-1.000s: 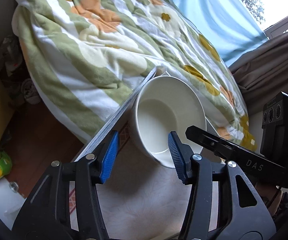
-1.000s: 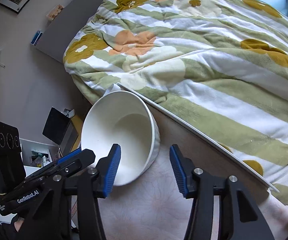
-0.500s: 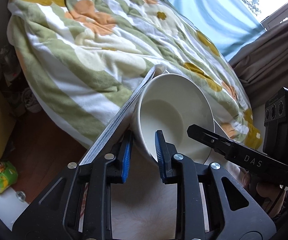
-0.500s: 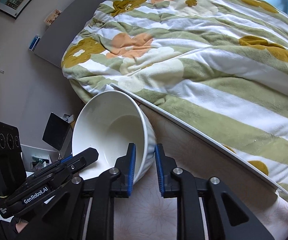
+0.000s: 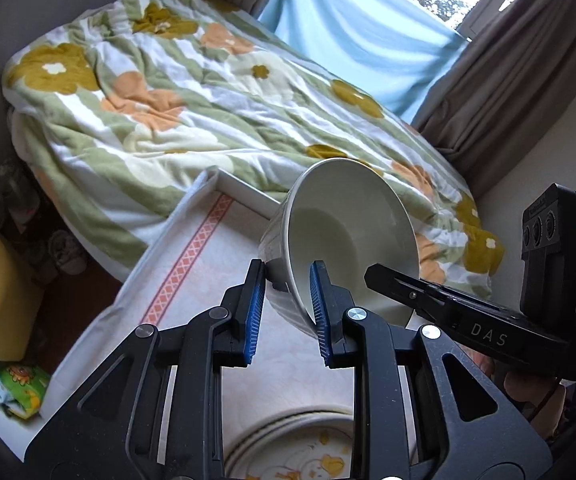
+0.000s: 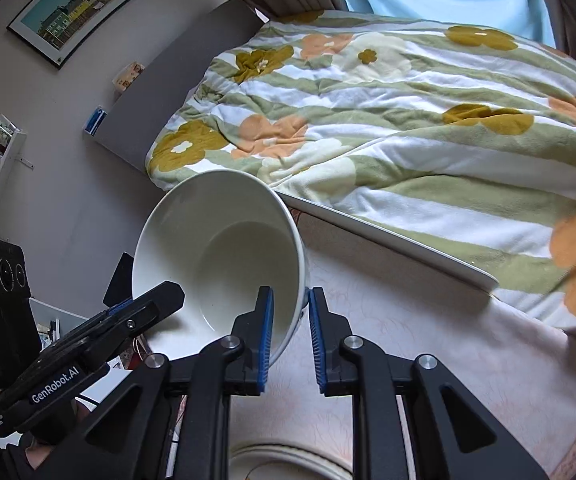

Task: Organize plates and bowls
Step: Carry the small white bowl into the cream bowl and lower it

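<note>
Now, in the left wrist view, the left tongs (image 5: 286,308) are clamped on the near wall of the white bowl (image 5: 348,236), where a second ago they stood open around it. The bowl has come up off the surface (image 5: 192,280) and hangs tilted, mouth toward the camera, at about one o'clock from the tongs. A stack of flowered plates (image 5: 312,448), newly in view, lies at six o'clock, under the tongs.

From the right wrist view, the right tongs (image 6: 290,330) pinch the opposite rim, also closed since a second ago, with the bowl (image 6: 216,248) at eleven o'clock and clear of the surface (image 6: 428,320). The lift appears done; carrying the bowl to its place probably comes next.
</note>
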Demonstrator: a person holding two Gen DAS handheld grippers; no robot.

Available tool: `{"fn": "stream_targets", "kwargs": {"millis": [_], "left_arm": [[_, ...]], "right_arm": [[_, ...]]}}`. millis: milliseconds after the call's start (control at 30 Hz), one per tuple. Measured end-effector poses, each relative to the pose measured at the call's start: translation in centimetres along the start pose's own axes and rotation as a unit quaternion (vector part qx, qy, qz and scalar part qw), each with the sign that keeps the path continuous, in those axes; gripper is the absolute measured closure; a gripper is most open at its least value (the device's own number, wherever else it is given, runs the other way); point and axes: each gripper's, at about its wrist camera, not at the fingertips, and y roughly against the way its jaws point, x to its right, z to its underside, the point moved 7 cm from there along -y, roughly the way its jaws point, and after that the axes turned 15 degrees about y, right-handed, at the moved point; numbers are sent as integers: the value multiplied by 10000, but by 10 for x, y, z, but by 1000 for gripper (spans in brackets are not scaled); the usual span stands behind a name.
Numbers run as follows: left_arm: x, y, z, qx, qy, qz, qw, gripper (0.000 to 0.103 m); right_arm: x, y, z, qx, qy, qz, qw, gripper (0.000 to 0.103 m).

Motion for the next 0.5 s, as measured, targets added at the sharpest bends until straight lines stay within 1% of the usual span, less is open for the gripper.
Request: {"fn": "stream_targets", "kwargs": {"millis": [100,233,367,500], "left_arm": [[33,25,31,-34,-224,161,9996,83],[78,50,83,-109,-551,311,9979,83],[118,64,139,-299,-786,581,9948,83],[154,68,196,-550,-1070,753,9899,83]], "right_arm": [[-2,51,20,243,-103,156,9995,87],[3,114,58,534,-250,365,9976,86],[16,168,104,692,-431,637,9946,86],[31,211,153,774,-689,928,9903,86]]}}
